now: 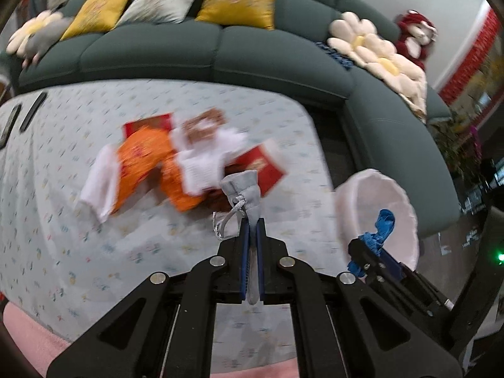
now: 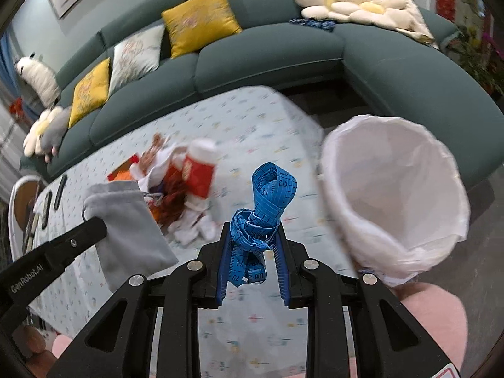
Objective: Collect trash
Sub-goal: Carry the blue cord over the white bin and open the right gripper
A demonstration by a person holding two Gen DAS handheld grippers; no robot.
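Tool in my right hand [image 2: 252, 239] pinches the blue tape measure [image 2: 263, 208] loosely, so it may slip short of the lined bin [image 2: 393, 195] at two o'clock, while my left tool [image 1: 252, 230], clamped on the grey pouch [image 1: 244, 192], could snag it.

A table [image 1: 94, 267] in pale patterned cloth, with a blurred heap of orange, white and red litter [image 1: 186, 160].

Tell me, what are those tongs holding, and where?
Left tongs pinch the grey pouch by its bottom end. Right tongs clamp the bunched blue tape mid-bundle.
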